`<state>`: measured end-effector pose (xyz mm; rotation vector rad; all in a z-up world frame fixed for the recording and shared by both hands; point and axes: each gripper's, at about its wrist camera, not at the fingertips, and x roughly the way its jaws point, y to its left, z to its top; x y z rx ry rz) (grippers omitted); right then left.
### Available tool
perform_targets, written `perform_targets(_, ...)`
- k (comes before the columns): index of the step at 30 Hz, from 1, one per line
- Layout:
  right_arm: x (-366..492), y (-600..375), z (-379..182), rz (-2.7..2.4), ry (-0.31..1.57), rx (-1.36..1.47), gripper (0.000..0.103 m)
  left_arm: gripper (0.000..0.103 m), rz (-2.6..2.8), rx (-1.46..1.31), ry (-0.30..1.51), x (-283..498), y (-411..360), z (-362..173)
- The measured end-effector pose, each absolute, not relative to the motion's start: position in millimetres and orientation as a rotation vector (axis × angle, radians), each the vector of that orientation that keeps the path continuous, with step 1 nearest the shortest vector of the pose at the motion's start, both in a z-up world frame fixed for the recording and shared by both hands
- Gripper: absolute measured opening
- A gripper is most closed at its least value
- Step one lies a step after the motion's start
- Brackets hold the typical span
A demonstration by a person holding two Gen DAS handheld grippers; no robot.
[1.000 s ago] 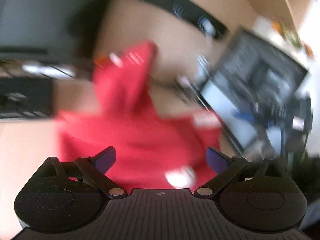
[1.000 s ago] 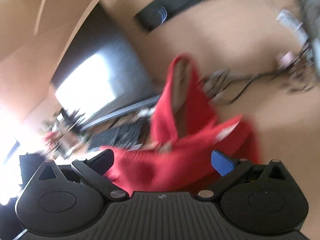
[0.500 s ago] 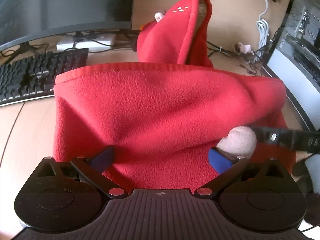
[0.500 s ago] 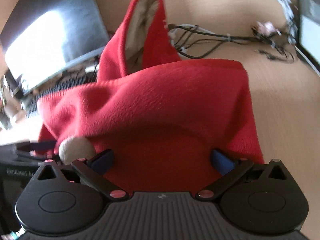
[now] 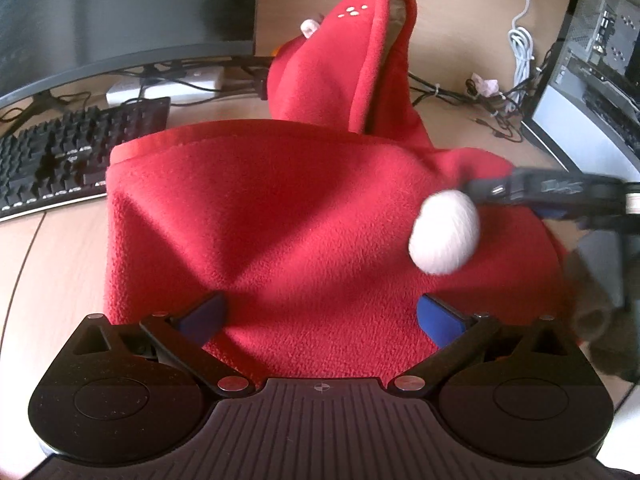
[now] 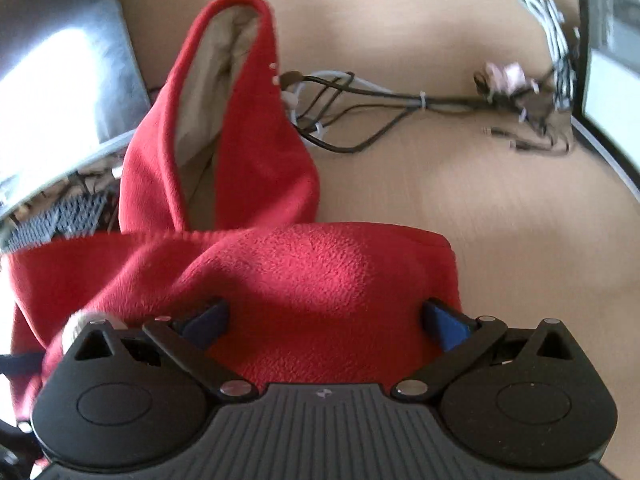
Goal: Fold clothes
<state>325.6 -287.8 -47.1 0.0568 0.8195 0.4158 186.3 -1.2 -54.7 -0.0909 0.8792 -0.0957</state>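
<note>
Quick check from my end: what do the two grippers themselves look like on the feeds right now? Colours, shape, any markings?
Both match. The left gripper and the right gripper each have a matte black ribbed body with a small crosshair mark at its centre, two rounded black lobes with circular recesses, black linkage arms on silver rivets, and blue fingertip pads. No cables or sleeves show.

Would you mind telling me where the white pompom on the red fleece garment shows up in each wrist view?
Left wrist: the round white pompom lies right of centre on the red fleece garment, beside the right gripper's tip.
Right wrist: only a blurred sliver of it peeks out at lower left, behind the gripper's housing.
Shared landmark: the garment's upright, beige-lined hood.
</note>
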Motion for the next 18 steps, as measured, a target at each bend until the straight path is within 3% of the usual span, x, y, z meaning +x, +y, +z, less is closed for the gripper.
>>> perform_targets(6,321.3,-284.4,-49.6,0.429,0.811,0.037,0.103,0.103,-0.095,-0.09,0.879,185.8,-1.6,-55.5)
perform_targets(13,279.2,-324.9,-7.1,0.51,0.722,0.009,0.103,0.103,-0.101,-0.085,0.883,184.9,-1.4,-55.7)
perform_targets(18,282.7,-365.3,-31.1,0.413,0.792,0.167,0.103,0.103,-0.104,-0.089,0.874,182.9,-1.2,-56.5)
